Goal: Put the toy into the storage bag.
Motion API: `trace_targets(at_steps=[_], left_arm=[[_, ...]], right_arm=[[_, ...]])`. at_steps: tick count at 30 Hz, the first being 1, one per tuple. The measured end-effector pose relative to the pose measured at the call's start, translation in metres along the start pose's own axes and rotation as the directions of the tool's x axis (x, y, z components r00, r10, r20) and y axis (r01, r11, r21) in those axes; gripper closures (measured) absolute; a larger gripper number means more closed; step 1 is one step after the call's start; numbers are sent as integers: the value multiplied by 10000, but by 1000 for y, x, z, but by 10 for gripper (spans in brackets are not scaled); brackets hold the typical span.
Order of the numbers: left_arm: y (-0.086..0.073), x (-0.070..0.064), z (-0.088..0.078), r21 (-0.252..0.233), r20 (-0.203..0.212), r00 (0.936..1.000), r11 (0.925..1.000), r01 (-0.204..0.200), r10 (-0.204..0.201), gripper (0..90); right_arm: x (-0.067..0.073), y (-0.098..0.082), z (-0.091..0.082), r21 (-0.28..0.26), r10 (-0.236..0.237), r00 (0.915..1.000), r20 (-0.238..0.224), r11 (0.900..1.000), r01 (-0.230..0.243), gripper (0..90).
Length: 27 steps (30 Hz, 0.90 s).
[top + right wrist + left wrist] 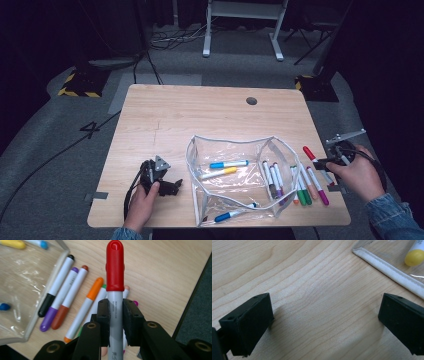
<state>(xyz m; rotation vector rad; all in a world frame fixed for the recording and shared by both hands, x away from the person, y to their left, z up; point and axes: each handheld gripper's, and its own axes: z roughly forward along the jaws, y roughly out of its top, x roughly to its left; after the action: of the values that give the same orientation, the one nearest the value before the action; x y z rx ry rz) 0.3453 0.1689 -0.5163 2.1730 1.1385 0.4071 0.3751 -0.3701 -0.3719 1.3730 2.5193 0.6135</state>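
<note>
Red-capped marker [115, 282] clamped between jaws, above table

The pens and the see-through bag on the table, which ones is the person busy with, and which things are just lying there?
Busy with:
red marker, clamped in the right gripper
clear pouch
loose markers beside it

Just there:
left gripper, open, resting on the table
table's cable hole

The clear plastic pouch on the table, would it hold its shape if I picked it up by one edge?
Probably not. The clear pouch has crinkled, buckled walls, so it looks floppy. The loose markers inside would likely slide and roll toward the low side.
</note>
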Motion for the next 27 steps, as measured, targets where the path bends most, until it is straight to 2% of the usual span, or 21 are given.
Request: trace_targets(at_steps=[2,4,8,16,19,23,25,26,27], left_arm=[[0,0,0,-1,1,10000,10000,-2,2,1],[0,0,0,1,1,10000,10000,-1,1,1],[0,0,0,0,1,10000,10000,0,0,1],[0,0,0,0,0,10000,10000,-4,4,1],[0,0,0,-2,0,10000,10000,-2,2,1],[0,0,0,-1,2,10000,10000,0,0,1],[0,0,0,2,3,10000,10000,-2,2,1],[0,0,0,-2,2,10000,10000,0,0,1],[0,0,0,-3,2,10000,10000,-1,1,1]], right_arm=[[9,9,-14,-183,-292,9995,-104,9994,290,773],[11,11,-17,-237,-348,9993,-117,9991,345,773],[24,26,-37,-491,-777,9962,-381,9959,758,773],[40,43,-60,-864,-1377,9889,-552,9874,1327,773],[51,49,-69,-981,-1735,9820,-748,9813,1659,773],[69,57,-76,-1028,-2363,9663,-1026,9687,2259,773],[81,63,-80,-1035,-2695,9555,-1200,9606,2579,773],[81,63,-80,-1035,-2695,9555,-1200,9606,2579,773],[85,65,-81,-1043,-2804,9520,-1227,9576,2686,774]])
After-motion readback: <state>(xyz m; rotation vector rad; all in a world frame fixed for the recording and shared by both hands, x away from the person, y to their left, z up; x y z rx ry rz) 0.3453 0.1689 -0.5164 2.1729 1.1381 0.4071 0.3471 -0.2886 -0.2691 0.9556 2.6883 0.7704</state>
